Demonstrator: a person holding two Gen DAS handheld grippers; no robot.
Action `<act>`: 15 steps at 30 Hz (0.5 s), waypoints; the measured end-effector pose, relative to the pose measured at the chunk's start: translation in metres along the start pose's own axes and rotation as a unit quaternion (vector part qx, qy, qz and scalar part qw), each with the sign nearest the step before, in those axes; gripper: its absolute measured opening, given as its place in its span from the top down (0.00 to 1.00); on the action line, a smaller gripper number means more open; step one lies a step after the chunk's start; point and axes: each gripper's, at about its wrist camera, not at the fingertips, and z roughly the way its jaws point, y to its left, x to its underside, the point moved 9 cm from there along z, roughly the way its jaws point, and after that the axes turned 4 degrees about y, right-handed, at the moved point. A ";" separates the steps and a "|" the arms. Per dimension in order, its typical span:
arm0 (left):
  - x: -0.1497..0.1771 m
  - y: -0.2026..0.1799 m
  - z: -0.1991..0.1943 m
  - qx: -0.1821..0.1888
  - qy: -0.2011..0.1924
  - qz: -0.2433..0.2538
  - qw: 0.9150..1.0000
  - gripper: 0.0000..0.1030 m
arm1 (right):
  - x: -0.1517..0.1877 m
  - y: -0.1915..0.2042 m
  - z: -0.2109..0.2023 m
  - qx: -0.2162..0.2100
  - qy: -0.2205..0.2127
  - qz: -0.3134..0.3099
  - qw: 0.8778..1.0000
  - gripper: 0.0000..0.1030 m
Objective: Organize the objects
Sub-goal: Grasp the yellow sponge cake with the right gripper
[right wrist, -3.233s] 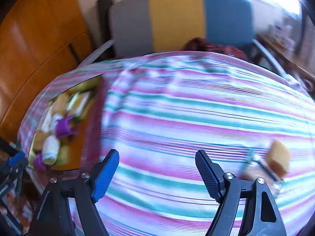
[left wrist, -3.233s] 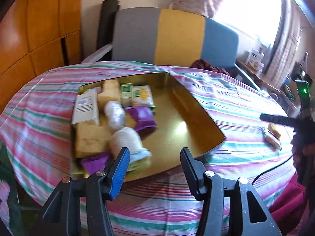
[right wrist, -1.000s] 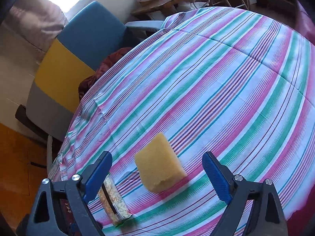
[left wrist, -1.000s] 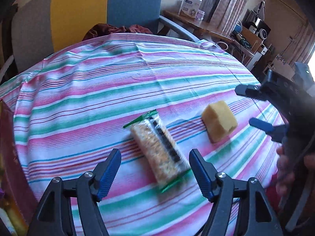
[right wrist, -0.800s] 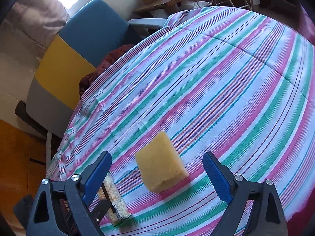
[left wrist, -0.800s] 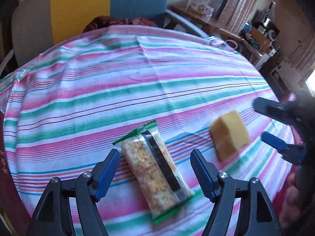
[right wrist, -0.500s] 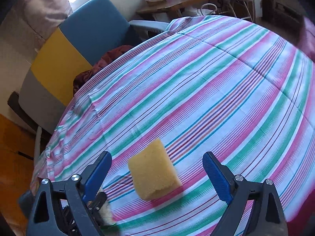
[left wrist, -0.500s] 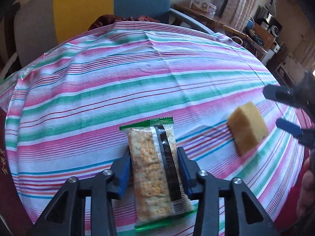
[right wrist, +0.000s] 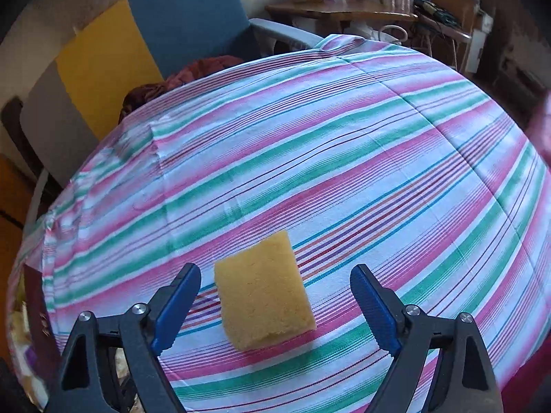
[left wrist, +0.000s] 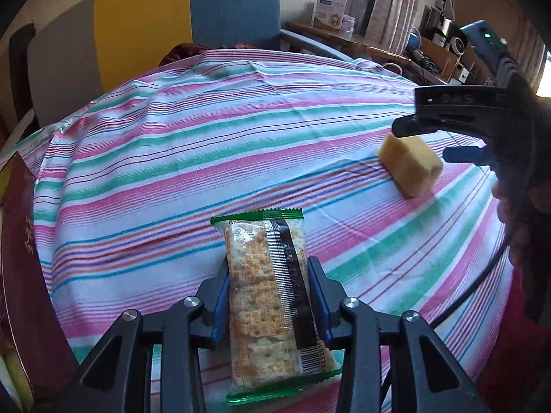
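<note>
My left gripper (left wrist: 268, 296) is shut on a cracker packet (left wrist: 272, 292) with green ends and a black strip, held over the striped tablecloth (left wrist: 206, 144). A yellow sponge block (right wrist: 263, 285) lies on the cloth between the open jaws of my right gripper (right wrist: 275, 296). In the left wrist view the sponge (left wrist: 411, 165) sits at the right with the right gripper (left wrist: 434, 141) around it, one finger above and one beside it.
A dark red box edge (left wrist: 20, 275) stands at the far left of the table; its wall also shows in the right wrist view (right wrist: 38, 313). A grey, yellow and blue chair (left wrist: 155, 31) stands behind the table. A cluttered side desk (right wrist: 344, 10) is at the back right.
My left gripper moved from the box to the cracker packet, closed on it and lifted it slightly. My right gripper moved in over the sponge, still open.
</note>
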 end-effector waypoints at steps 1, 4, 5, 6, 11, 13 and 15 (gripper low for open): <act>0.001 0.000 0.000 0.003 -0.004 -0.001 1.000 0.61 | 0.001 0.000 0.003 0.005 0.004 -0.004 1.000 0.13; 0.002 0.001 0.000 0.007 -0.015 0.001 1.000 0.61 | 0.003 0.001 0.013 0.018 0.018 -0.014 1.000 0.13; 0.002 0.000 0.000 0.005 -0.020 0.004 1.000 0.61 | 0.005 0.001 0.016 0.024 0.022 -0.018 0.999 0.14; 0.002 0.000 0.000 0.003 -0.022 0.006 1.000 0.61 | 0.006 0.002 0.019 0.027 0.027 -0.024 0.999 0.14; 0.001 -0.001 0.000 0.002 -0.030 0.009 1.000 0.61 | 0.014 0.016 0.023 0.029 0.034 -0.075 0.996 0.48; 0.002 0.000 0.000 0.004 -0.034 0.008 0.999 0.61 | 0.018 0.025 0.023 0.024 0.036 -0.094 0.995 0.49; 0.002 0.000 0.000 0.004 -0.036 0.008 0.999 0.61 | 0.021 0.030 0.024 0.022 0.039 -0.106 0.993 0.49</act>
